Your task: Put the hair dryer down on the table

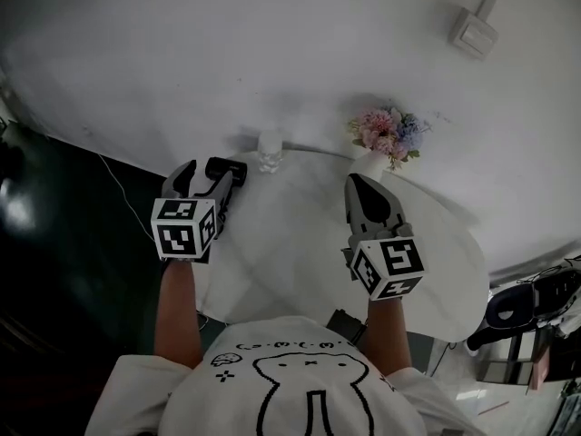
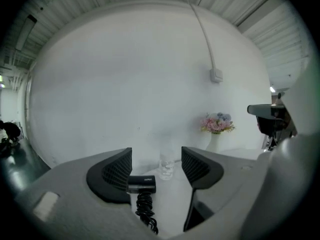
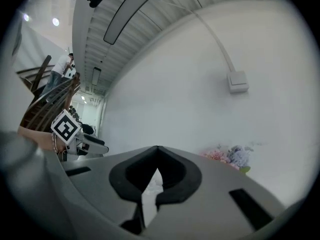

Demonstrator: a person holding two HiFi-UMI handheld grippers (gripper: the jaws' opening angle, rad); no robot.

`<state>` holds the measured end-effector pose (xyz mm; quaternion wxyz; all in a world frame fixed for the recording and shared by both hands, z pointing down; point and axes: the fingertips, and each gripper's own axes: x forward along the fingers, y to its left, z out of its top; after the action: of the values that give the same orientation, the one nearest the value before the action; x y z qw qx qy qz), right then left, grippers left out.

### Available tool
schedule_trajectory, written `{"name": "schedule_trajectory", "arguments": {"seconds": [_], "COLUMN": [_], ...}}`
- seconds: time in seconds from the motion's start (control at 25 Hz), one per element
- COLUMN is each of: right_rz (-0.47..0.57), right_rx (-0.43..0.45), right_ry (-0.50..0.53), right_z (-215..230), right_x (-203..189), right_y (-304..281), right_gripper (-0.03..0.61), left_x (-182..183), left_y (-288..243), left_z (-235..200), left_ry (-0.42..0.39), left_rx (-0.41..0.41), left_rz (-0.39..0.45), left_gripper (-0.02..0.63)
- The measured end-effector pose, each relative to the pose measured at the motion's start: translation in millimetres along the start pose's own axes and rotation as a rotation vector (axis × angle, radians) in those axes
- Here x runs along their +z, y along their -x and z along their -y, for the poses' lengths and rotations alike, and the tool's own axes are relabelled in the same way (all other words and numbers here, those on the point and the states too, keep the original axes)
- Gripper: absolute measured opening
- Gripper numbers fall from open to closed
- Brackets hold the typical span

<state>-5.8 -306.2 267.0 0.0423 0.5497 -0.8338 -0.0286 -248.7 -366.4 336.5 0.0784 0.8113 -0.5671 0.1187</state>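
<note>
The black hair dryer (image 2: 141,183) lies on the round white table (image 1: 300,248) with its coiled cord (image 2: 145,213) trailing toward the camera. In the head view the hair dryer (image 1: 229,170) sits at the table's left edge. My left gripper (image 1: 204,176) hovers over it, open. In the left gripper view the left gripper (image 2: 156,166) has its jaws spread wide, with the dryer low beside the left jaw and neither jaw pressing on it. My right gripper (image 1: 357,182) hangs over the middle of the table. The right gripper (image 3: 157,150) is shut with nothing in it.
A clear glass (image 1: 270,150) stands at the table's far edge, just beyond the dryer. A white vase of pink and blue flowers (image 1: 390,134) stands at the back right. A switch box (image 1: 474,33) is on the white wall. Dark floor (image 1: 54,243) lies left of the table.
</note>
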Motion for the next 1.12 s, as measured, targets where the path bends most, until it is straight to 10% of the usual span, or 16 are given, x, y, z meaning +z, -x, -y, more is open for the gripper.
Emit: {"name": "schedule_trajectory", "arguments": {"seconds": [0.28, 0.68, 1.12], "right_rz": [0.034, 0.088, 0.124], "right_rx": [-0.013, -0.029, -0.067], "right_ry": [0.042, 0.082, 0.105], "right_z": [4.2, 2.3, 2.8], "right_x": [19.1, 42.6, 57.5], "right_y": [0.6, 10.1, 20.1], "right_gripper": [-0.003, -0.003, -0.003], "left_x": [54.4, 111.4, 129.3], "left_y": [30.8, 70.3, 89.3], "left_z": [7.3, 17.6, 29.0], "left_ry": [-0.1, -0.196, -0.24], "left_rx": [0.0, 0.053, -0.002], "left_rz": [0.191, 0.4, 0.474], "left_gripper": [0.286, 0.029, 0.019]}}
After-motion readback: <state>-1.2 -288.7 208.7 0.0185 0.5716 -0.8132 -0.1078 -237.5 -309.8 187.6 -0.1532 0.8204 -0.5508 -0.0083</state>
